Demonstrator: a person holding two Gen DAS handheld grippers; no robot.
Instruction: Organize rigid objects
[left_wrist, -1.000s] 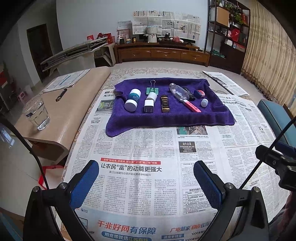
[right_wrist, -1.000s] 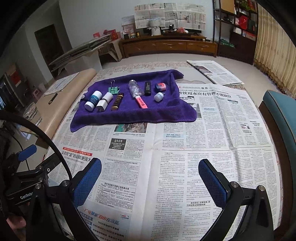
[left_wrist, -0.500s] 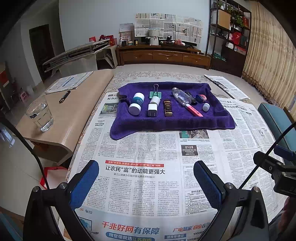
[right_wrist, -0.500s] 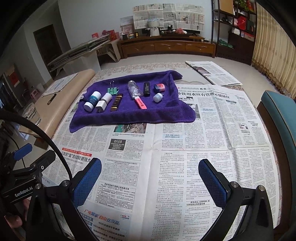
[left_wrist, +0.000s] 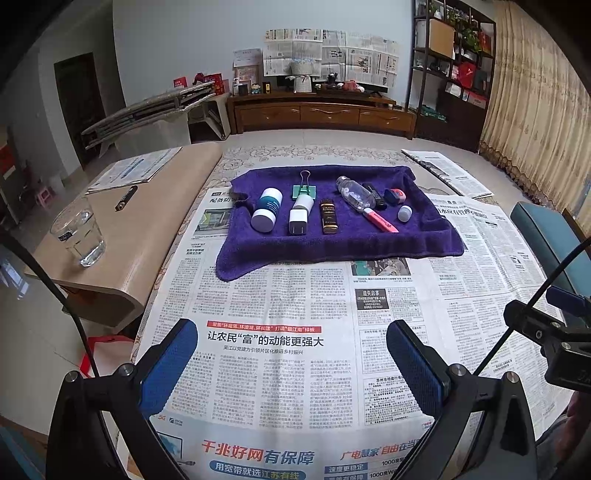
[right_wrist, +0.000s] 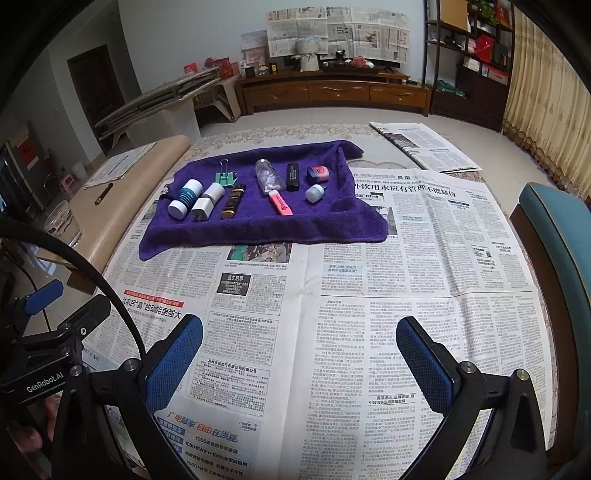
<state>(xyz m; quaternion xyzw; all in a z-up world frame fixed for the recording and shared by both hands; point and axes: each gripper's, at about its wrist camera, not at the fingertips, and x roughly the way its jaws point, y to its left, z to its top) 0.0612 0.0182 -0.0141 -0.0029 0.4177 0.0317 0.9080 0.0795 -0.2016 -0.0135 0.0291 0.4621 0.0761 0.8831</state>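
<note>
Both hand-held grippers, left (left_wrist: 288, 363) and right (right_wrist: 301, 358), hang wide open and empty, well short of the towel (left_wrist: 332, 240) where the small items already lie in rows, fitting either start or finish.

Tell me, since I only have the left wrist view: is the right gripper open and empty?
Observer: Yes. The right wrist view shows the right gripper open above the newspaper, with nothing between its blue pads.
Operator: What lies ahead of it?
Observer: Bare newspaper, then the near edge of the purple towel. From there, the pink marker is the nearest thing on the towel.
Operator: Does that view show my left gripper?
Observer: Only its black body at the lower left edge, with part of a hand under it.
</note>
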